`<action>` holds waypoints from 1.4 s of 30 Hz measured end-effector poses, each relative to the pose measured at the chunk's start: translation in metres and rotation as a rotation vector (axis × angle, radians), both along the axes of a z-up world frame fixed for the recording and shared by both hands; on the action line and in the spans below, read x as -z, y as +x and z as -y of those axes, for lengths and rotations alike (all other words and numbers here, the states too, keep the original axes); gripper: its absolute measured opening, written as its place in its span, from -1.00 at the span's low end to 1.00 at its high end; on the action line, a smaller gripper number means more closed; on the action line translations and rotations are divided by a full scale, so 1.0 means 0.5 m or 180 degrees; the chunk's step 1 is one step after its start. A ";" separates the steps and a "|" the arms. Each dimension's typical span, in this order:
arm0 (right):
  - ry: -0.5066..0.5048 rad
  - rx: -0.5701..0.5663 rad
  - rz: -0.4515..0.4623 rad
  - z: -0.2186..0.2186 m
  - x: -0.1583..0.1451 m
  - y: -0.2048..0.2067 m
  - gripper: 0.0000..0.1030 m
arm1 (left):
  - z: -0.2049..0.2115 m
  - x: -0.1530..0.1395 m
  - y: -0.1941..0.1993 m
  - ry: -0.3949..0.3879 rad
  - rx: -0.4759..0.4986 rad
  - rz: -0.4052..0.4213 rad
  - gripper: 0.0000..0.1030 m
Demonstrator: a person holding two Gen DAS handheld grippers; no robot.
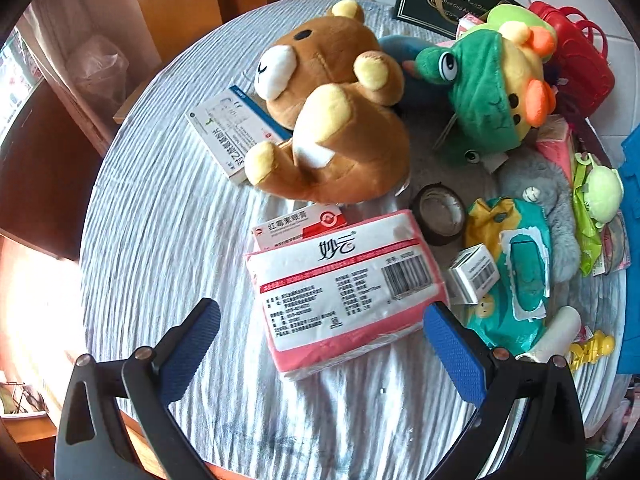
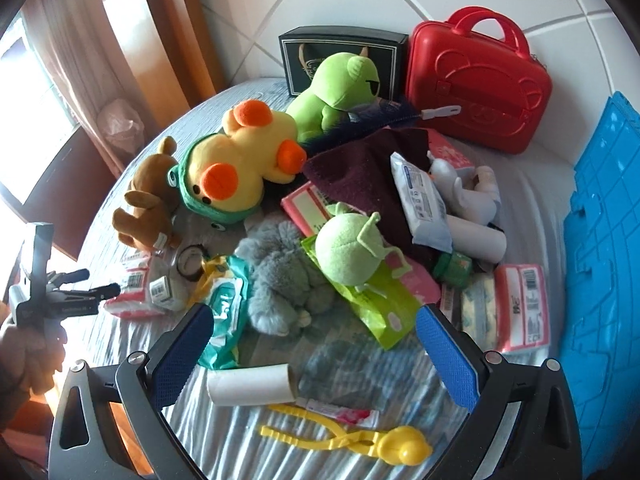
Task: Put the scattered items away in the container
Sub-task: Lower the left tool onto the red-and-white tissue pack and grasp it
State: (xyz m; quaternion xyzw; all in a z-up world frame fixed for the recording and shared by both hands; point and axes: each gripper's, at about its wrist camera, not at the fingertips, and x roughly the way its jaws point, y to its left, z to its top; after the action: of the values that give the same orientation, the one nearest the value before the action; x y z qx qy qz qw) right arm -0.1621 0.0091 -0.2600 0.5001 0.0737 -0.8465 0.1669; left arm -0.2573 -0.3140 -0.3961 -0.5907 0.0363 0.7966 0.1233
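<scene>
Two grippers, both with fingers spread wide and holding nothing. Left gripper [image 1: 322, 340] hovers right over the pink-and-white tissue pack [image 1: 340, 284], barcode label facing up, lying flat on the striped surface [image 1: 160, 240]. Just beyond the pack, a brown teddy bear [image 1: 332, 120] sprawls on its side. Right gripper [image 2: 314, 350] hangs above a white roll [image 2: 252, 388] and yellow duck tongs [image 2: 360, 440]. Far past the pack, the blue container [image 2: 604, 240] sits at the surface's edge.

Toys, tissue packs [image 1: 344, 280] and boxes lie scattered — blue container [image 2: 600, 240] alongside.
</scene>
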 end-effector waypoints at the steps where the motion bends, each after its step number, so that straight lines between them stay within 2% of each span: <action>1: 0.0016 -0.0016 0.0015 0.006 0.005 -0.001 0.99 | -0.001 0.004 0.000 0.0001 0.0077 0.0005 1.00; 10: 0.0090 0.0052 0.0130 0.008 0.028 0.002 0.99 | -0.039 0.040 0.002 -0.0309 0.1478 -0.0154 1.00; 13: 0.0133 0.0080 0.0160 0.001 0.038 0.001 0.99 | -0.051 0.066 -0.007 -0.0349 0.1720 -0.0113 1.00; 18: 0.0228 0.0055 0.0202 0.002 0.080 -0.015 0.99 | -0.072 0.081 -0.029 -0.0360 0.1693 -0.0186 1.00; 21: 0.0270 0.0072 0.0204 0.008 0.114 -0.045 0.99 | -0.087 0.087 -0.028 -0.0456 0.1680 -0.0266 1.00; 28: 0.0069 0.0470 0.0245 -0.008 0.169 -0.134 0.99 | -0.104 0.094 -0.016 -0.0619 0.1621 -0.0388 1.00; 35: 0.0082 0.0608 0.0324 -0.011 0.201 -0.180 0.99 | -0.105 0.098 -0.014 -0.0633 0.1726 -0.0524 1.00; 39: 0.0065 0.0665 0.0415 -0.020 0.219 -0.193 0.99 | -0.100 0.095 -0.018 -0.0567 0.1682 -0.0487 1.00; 40: 0.0091 0.0680 0.0439 -0.023 0.225 -0.195 0.88 | -0.099 0.092 -0.016 -0.0541 0.1671 -0.0495 0.97; 41: 0.0102 0.0697 0.0466 -0.028 0.230 -0.196 0.59 | -0.096 0.088 -0.014 -0.0504 0.1661 -0.0511 0.89; 42: 0.0086 0.0707 0.0498 -0.032 0.234 -0.196 0.42 | -0.093 0.083 -0.011 -0.0464 0.1647 -0.0528 0.80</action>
State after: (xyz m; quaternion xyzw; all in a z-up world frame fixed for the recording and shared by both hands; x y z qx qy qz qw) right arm -0.2599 0.0253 -0.3772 0.5719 0.0160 -0.8171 0.0707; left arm -0.2629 -0.2674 -0.4375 -0.5019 0.2531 0.7796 0.2763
